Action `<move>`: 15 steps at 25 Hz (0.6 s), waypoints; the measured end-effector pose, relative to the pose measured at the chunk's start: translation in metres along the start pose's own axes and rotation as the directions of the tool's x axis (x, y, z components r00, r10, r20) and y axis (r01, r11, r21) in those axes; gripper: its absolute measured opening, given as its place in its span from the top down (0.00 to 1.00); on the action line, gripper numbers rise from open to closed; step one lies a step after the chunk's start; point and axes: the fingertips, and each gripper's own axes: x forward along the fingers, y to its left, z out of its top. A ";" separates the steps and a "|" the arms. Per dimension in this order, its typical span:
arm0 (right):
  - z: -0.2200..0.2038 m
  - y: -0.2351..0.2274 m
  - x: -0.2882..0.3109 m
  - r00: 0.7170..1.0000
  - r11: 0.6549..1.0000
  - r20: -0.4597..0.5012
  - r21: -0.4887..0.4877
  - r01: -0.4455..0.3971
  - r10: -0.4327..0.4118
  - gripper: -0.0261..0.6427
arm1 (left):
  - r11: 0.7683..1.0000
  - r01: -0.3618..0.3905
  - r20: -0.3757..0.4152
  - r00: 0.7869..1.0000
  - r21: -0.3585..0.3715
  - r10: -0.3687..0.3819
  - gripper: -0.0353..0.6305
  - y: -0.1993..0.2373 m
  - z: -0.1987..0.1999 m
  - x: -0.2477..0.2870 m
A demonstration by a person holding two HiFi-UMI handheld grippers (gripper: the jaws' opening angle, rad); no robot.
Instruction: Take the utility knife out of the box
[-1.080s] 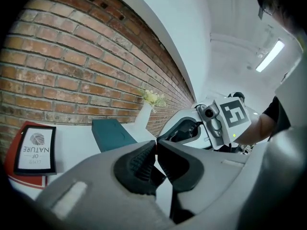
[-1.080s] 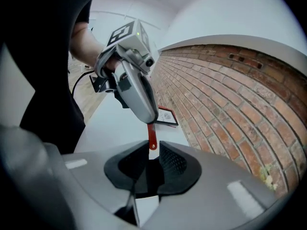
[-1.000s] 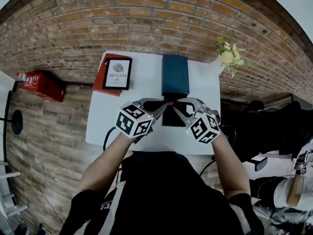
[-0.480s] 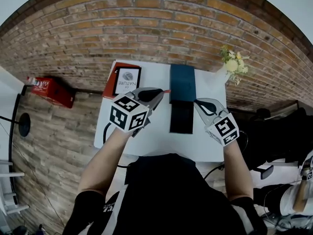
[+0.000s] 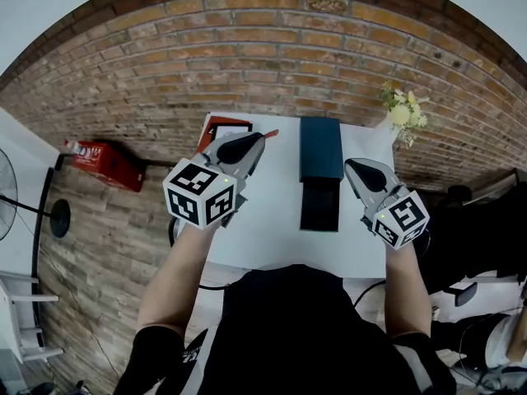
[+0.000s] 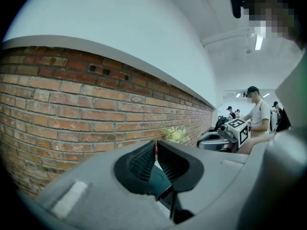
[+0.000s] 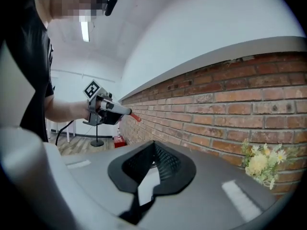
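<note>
Holding the knife (image 5: 272, 132) out of the box (image 5: 320, 146)
Left gripper (image 5: 260, 141) grasps the thin red-tipped knife; right gripper (image 5: 351, 165) clenched empty.

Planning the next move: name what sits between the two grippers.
Head view: the box on the table lies between the left gripper and right gripper.

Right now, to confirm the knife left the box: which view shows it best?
The right gripper view: the utility knife pokes its red end from the left gripper, side-on. The head view shows that tip too; the left gripper view only a red sliver.
</note>
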 end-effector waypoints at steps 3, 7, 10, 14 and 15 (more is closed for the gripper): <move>0.012 0.002 -0.007 0.999 1.000 0.045 0.020 0.003 -0.004 0.96 | 0.999 -0.045 0.047 0.998 0.017 0.045 0.92 0.006 0.017 -0.011; 0.026 -0.001 -0.023 0.993 0.998 0.105 0.049 0.044 -0.048 0.96 | 0.994 -0.110 0.105 0.989 0.005 0.109 0.92 0.011 0.024 -0.027; 0.026 -0.008 -0.038 0.984 0.989 0.141 0.107 0.098 -0.113 0.96 | 0.988 -0.155 0.115 0.981 -0.009 0.155 0.92 0.014 0.016 -0.033; 0.006 -0.014 -0.048 0.974 0.958 0.148 0.256 0.127 -0.169 0.96 | 0.982 -0.187 0.094 0.978 -0.025 0.189 0.92 0.017 -0.007 -0.031; 0.000 -0.012 -0.048 0.977 0.957 0.133 0.261 0.129 -0.168 0.96 | 0.982 -0.187 0.083 0.978 -0.032 0.189 0.92 0.017 -0.014 -0.030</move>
